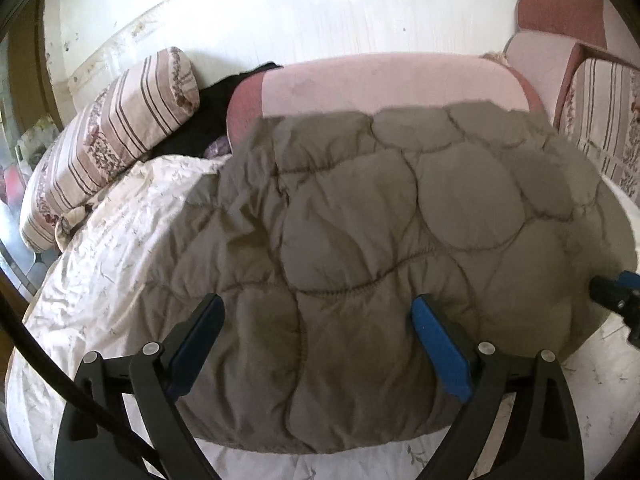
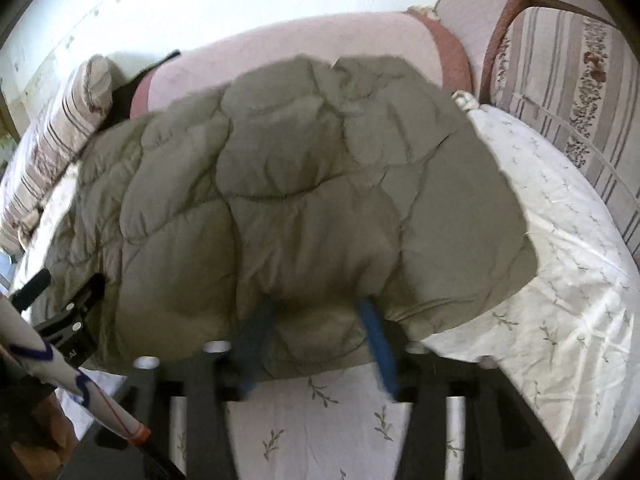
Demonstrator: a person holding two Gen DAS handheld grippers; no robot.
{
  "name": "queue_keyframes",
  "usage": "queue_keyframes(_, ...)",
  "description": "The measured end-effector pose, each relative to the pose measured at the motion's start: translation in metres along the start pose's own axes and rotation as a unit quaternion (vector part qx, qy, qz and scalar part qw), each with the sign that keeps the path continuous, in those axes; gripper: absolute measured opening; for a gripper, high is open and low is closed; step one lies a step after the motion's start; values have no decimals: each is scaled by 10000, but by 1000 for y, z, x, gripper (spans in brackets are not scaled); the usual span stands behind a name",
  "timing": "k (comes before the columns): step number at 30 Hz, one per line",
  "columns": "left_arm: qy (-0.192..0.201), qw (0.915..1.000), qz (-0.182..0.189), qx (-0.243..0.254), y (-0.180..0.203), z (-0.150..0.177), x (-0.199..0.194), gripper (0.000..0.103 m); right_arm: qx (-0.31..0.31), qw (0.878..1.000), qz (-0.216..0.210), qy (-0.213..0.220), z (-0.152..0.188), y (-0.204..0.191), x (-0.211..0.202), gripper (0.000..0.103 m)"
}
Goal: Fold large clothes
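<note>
An olive-grey quilted jacket (image 1: 380, 208) lies folded on the white leaf-print bed sheet (image 1: 112, 264). In the left wrist view my left gripper (image 1: 318, 316) stands wide open over the jacket's near part, one finger on each side of a padded panel, gripping nothing. My right gripper (image 1: 616, 296) shows at the jacket's right edge. In the right wrist view the jacket (image 2: 304, 184) fills the middle. My right gripper (image 2: 316, 316) is blurred, its blue fingers (image 2: 376, 332) apart, with the puffy near hem bulging between them. The left gripper (image 2: 76, 312) sits at the jacket's left edge.
A striped pillow (image 1: 112, 140) lies at the far left beside a black garment (image 1: 216, 108). A pink cushion (image 1: 380, 80) stands behind the jacket against the white wall. Striped upholstery (image 2: 580, 92) borders the bed on the right. A white rod with blue marks (image 2: 52, 360) crosses the lower left.
</note>
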State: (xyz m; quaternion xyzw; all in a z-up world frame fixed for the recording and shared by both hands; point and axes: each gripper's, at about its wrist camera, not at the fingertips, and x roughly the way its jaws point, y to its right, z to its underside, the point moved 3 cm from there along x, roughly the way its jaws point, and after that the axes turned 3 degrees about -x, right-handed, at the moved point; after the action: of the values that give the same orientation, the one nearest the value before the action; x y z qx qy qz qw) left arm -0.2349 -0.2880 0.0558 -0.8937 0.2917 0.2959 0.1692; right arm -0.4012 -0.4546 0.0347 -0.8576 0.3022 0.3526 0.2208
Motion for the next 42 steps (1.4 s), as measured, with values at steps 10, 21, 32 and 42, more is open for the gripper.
queue_keyframes(10, 89, 9946, 192, -1015, -58, -20, -31, 95, 368, 9946, 446, 861, -10, 46, -67, 94)
queue_keyframes(21, -205, 9840, -497, -1697, -139, -7, -69, 96, 1537, 9866, 152, 528, 3, 121, -82, 101)
queue_keyframes(32, -1013, 9705, -467, -2137, -165, 24, -41, 96, 2008, 9779, -278, 519, 11, 139, -87, 101)
queue_keyframes(42, -1672, 9530, -65, -2527, -167, 45, -14, 96, 2342, 9699, -391, 547, 14, 150, -84, 101)
